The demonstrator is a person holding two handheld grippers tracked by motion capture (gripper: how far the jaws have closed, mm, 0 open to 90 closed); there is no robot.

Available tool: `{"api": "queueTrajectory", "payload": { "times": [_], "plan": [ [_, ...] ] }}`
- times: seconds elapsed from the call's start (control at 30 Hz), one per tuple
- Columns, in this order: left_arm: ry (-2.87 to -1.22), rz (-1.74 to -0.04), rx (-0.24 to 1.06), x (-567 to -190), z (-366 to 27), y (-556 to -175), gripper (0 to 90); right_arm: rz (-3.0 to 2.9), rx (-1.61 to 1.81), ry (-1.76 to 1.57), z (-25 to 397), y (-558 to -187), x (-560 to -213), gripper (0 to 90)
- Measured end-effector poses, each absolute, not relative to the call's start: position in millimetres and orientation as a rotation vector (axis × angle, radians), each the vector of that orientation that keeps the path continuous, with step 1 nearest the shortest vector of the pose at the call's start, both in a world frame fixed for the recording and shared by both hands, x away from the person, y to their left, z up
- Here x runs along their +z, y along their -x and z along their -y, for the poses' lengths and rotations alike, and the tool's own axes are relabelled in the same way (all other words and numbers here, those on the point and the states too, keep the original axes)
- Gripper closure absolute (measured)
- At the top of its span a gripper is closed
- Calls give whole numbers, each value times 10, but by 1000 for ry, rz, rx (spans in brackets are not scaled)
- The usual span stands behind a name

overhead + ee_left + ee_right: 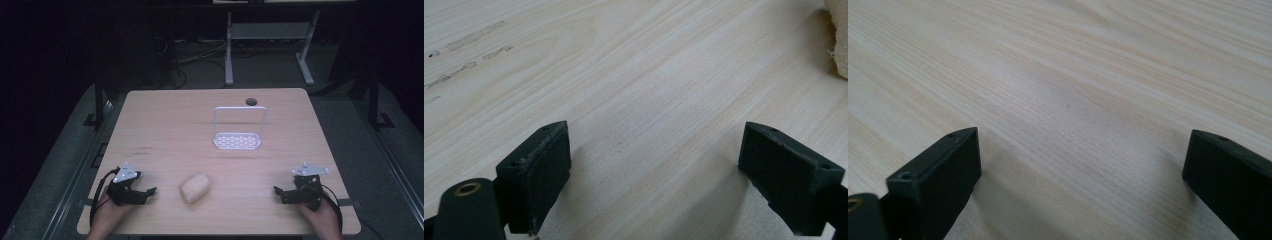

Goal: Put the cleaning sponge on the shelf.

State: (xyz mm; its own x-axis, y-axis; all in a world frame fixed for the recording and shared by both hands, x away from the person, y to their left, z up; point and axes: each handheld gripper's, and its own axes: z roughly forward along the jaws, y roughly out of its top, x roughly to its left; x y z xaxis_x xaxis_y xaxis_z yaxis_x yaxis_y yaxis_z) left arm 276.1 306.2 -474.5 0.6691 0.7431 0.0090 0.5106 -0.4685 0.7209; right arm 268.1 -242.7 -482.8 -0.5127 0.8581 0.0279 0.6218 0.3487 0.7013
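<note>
The bread roll lies near the table's front edge, between my hands. My left tongs and right tongs are both spread, pinching nothing. I'd bring the left in low, straddling the roll, and squeeze gently.

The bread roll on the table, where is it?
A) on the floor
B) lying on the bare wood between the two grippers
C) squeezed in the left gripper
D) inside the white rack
B: the bread roll lies on the table, between the open left gripper and right gripper, nearer the left one, untouched.
</note>
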Motion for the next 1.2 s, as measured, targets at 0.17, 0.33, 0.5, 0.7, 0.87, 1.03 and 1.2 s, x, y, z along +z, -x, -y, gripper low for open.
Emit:
{"api": "queueTrajectory", "payload": {
  "times": [0.17, 0.33, 0.5, 0.7, 0.87, 1.03, 1.2],
  "plan": [
    [-2171, -963, 421, -4745, -3062, -2760, 128, -2272, 952, -1307, 2426, -2680, -4828, 20],
    [-2167, -982, 404, -4726, -3064, -2763, 144, -2272, 952, -1307, 2426, -2681, -4828, 20],
    [-2170, -989, 391, -4661, -3015, -2771, 144, -2271, 952, -1306, 2426, -2682, -4829, 20],
    [-2165, -978, 376, -4553, -2957, -2762, 147, -2272, 952, -1306, 2426, -2682, -4828, 20],
    [-2177, -958, 365, -4485, -2913, -2735, 147, -2271, 952, -1307, 2425, -2682, -4828, 20],
    [-2185, -936, 359, -4412, -2849, -2712, 149, -2271, 952, -1306, 2425, -2682, -4828, 20],
    [-2198, -916, 349, -4338, -2774, -2683, 150, -2272, 952, -1306, 2425, -2682, -4829, 20]
  ]
}}
